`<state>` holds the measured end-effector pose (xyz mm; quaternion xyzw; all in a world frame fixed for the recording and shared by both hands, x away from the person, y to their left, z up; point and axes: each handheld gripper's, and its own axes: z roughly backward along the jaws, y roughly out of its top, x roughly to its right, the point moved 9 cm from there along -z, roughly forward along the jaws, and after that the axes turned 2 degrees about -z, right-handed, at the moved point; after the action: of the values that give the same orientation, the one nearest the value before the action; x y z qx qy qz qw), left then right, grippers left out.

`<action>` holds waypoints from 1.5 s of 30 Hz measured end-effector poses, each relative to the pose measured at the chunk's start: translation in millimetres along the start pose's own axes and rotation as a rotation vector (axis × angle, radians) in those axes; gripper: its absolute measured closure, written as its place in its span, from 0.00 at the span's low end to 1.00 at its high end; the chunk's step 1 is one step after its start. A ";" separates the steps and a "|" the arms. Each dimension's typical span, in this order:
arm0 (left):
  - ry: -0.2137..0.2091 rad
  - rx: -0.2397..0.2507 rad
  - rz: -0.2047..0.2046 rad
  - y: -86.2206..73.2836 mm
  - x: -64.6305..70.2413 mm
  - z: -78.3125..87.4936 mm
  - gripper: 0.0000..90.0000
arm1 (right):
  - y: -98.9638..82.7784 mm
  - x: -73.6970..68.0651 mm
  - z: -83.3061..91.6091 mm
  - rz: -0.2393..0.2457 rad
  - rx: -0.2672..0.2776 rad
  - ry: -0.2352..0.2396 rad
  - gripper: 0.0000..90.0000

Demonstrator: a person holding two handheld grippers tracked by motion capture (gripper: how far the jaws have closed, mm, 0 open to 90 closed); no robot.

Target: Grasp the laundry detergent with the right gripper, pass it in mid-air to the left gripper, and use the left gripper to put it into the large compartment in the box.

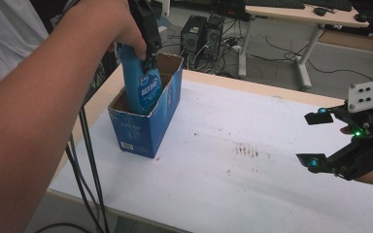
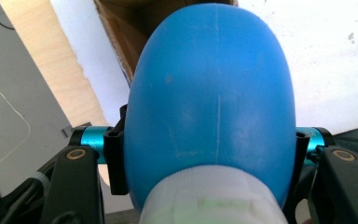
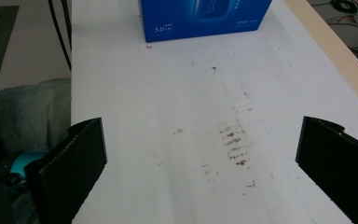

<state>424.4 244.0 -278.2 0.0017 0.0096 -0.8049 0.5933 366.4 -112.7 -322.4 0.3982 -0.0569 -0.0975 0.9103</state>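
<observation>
gripping a blue bottle (image 1: 143,87) half hidden inside the box (image 1: 145,131), left gripper (image 1: 148,60); right gripper (image 1: 323,141) jaws spread.

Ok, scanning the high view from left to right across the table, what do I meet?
Black cables hanging at the table's left edge → open blue carton with the blue bottle held in it by the left claw → brown stains on the white tabletop → right claw, open.
</observation>
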 end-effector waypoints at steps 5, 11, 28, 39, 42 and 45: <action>0.005 -0.021 -0.004 2.2 -1.8 -16.9 0.42 | -2.2 0.3 1.7 -0.005 -0.007 -0.003 0.01; 0.004 -0.057 -0.024 2.0 -3.2 -39.3 0.42 | -6.4 2.0 5.3 -0.011 -0.013 -0.012 0.01; 0.031 -0.077 -0.293 -1.1 -4.8 -85.0 0.42 | -13.9 3.3 7.6 -0.027 -0.021 -0.023 0.01; 0.053 -0.089 -0.452 1.0 -2.7 -100.2 0.42 | -16.3 3.2 6.7 -0.031 -0.026 -0.030 0.01; 0.049 -0.077 -0.463 2.2 -4.5 -104.8 0.43 | -17.6 3.5 6.8 -0.034 -0.026 -0.032 0.01; 0.043 -0.078 -0.473 2.2 -4.8 -104.7 0.42 | -19.5 3.8 6.9 -0.041 -0.030 -0.034 0.01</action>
<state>427.0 249.8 -382.9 -0.0063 0.0535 -0.9203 0.3875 366.3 -131.4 -332.0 0.3838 -0.0625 -0.1235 0.9130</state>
